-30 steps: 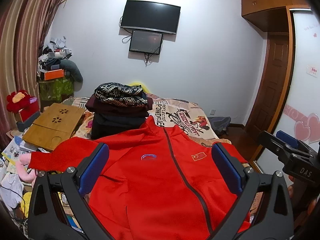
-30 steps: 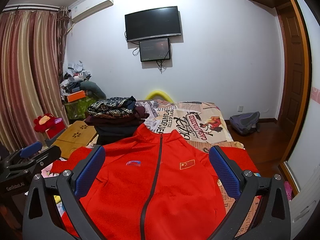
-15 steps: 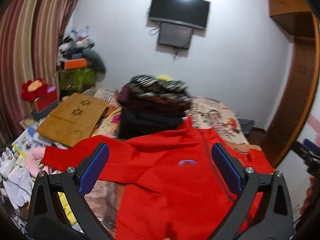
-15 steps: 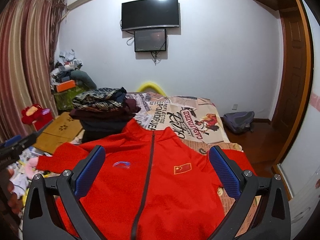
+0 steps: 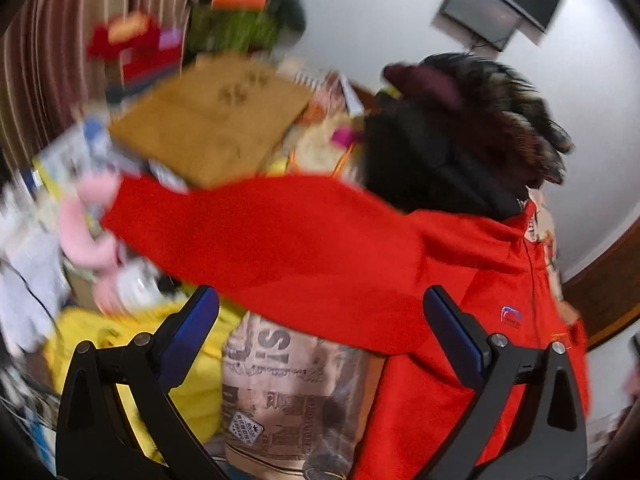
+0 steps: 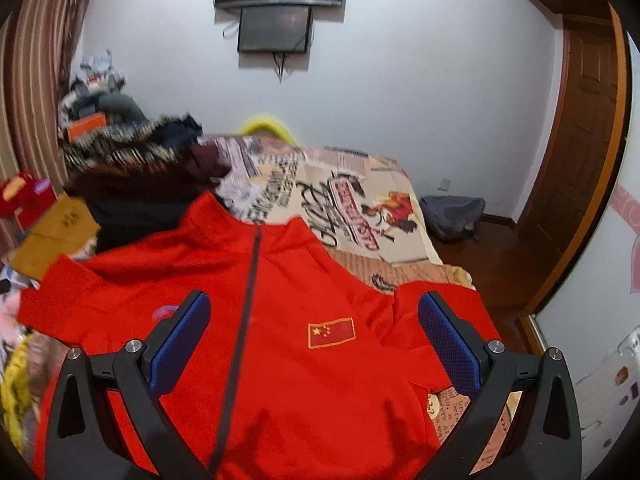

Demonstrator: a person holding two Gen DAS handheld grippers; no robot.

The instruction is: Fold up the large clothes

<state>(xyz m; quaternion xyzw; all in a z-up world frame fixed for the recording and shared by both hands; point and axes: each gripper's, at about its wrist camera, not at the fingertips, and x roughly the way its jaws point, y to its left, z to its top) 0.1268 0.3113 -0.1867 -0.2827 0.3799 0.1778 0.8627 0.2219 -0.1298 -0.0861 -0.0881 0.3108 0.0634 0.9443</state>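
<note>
A red zip jacket (image 6: 280, 320) lies front up on the bed, collar away from me, with a small flag patch (image 6: 331, 332) on its chest. In the left wrist view its left sleeve (image 5: 260, 240) stretches out sideways toward the bed's left edge. My left gripper (image 5: 320, 320) is open and empty, just above that sleeve. My right gripper (image 6: 314, 320) is open and empty, above the jacket's chest, with its right finger (image 6: 448, 340) over the right sleeve.
A pile of folded dark clothes (image 6: 136, 176) sits behind the jacket's left shoulder. A wooden lap tray (image 5: 208, 120), toys and clutter crowd the left bedside. A printed bedsheet (image 6: 352, 208) covers the bed. A backpack (image 6: 452, 212) lies on the floor by the door.
My left gripper has swung left and down toward the outstretched left sleeve; its view is blurred. My right gripper has dropped lower over the jacket's chest. Both stay open.
</note>
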